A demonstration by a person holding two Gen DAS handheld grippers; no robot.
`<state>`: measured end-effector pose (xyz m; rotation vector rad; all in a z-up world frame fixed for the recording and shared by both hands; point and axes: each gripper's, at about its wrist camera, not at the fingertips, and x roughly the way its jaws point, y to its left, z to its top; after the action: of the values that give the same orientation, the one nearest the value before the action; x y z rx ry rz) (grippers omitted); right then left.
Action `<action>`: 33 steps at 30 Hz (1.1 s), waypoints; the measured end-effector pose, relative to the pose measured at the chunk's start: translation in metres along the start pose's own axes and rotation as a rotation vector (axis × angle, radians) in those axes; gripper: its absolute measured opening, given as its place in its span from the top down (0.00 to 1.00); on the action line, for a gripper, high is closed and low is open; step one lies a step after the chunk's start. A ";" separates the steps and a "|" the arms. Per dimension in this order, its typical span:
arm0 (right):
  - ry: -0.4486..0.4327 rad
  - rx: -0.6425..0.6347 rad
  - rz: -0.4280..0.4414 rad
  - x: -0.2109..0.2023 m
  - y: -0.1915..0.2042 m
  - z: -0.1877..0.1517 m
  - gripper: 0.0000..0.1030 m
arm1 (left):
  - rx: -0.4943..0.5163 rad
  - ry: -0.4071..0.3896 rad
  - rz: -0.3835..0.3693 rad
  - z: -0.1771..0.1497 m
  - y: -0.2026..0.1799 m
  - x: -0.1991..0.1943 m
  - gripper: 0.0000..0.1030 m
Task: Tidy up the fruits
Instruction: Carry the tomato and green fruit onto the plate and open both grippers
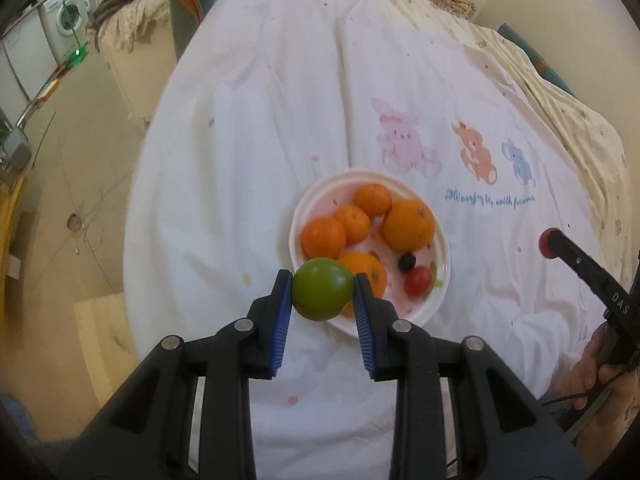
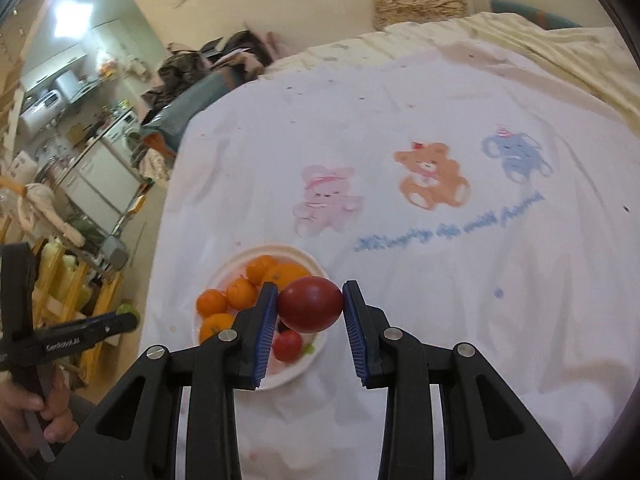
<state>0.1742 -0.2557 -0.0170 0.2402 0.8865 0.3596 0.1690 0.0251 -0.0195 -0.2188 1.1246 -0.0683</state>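
Observation:
A white plate (image 1: pixel 440 248) lies on the white printed bedspread and holds several oranges (image 1: pixel 408 224), a small red tomato (image 1: pixel 418 282) and a dark berry (image 1: pixel 407 262). My left gripper (image 1: pixel 322 290) is shut on a green fruit (image 1: pixel 322 290), held above the plate's near rim. In the right wrist view the same plate (image 2: pixel 224 272) sits lower left. My right gripper (image 2: pixel 310 309) is shut on a dark red fruit (image 2: pixel 310 309), lifted over the plate's right side. A small red tomato (image 2: pixel 287 345) shows beneath it.
The bedspread (image 1: pixel 320 100) with cartoon animals stretches far and right. The right gripper's handle (image 1: pixel 580 268) and a hand (image 1: pixel 592 372) appear at the left view's right edge. The floor (image 1: pixel 60 240) drops off left, with kitchen clutter (image 2: pixel 80 152) beyond.

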 end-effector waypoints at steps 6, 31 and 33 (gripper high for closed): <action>0.054 -0.027 0.032 0.026 0.002 0.011 0.66 | 0.014 -0.006 -0.005 0.018 -0.006 0.007 0.74; 0.368 0.009 0.062 0.136 -0.003 -0.020 0.64 | 0.021 0.133 -0.071 0.036 -0.030 0.086 0.74; 0.371 0.011 0.062 0.137 -0.003 -0.019 0.63 | 0.022 0.133 -0.073 0.036 -0.031 0.087 0.74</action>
<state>0.2386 -0.2021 -0.1269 0.2149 1.2481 0.4654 0.2407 -0.0146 -0.0748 -0.2381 1.2475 -0.1624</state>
